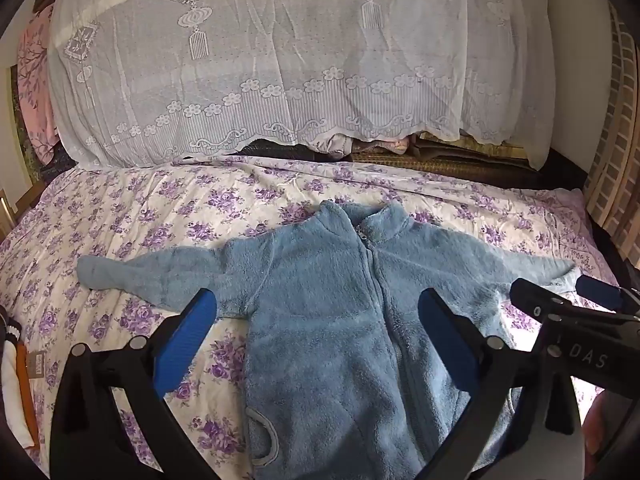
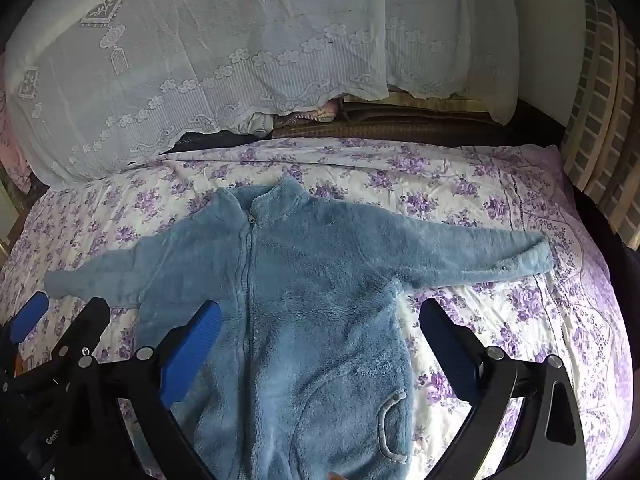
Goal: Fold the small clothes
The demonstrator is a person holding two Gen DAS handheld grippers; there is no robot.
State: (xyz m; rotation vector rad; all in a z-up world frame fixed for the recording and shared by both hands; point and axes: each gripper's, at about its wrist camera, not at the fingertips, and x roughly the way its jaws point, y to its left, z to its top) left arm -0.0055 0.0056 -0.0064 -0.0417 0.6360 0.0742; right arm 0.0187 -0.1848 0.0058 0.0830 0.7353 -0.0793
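A small blue fleece zip jacket [image 1: 320,300] [image 2: 304,288] lies front up on the floral bedspread, both sleeves spread out to the sides and the zip closed. My left gripper [image 1: 316,308] hovers over its left half, open, nothing between the blue pads. My right gripper [image 2: 320,316] hovers over its right half, also open and empty. In the left wrist view the right gripper [image 1: 560,292] shows near the right sleeve cuff. In the right wrist view the left gripper [image 2: 60,316] shows by the left sleeve cuff.
The bedspread [image 1: 140,216] with purple flowers covers the bed. A tall pile under a white lace cloth [image 1: 280,60] stands behind the jacket. A lattice panel [image 2: 600,120] is at the right. White and orange cloth [image 1: 16,380] lies at the left edge.
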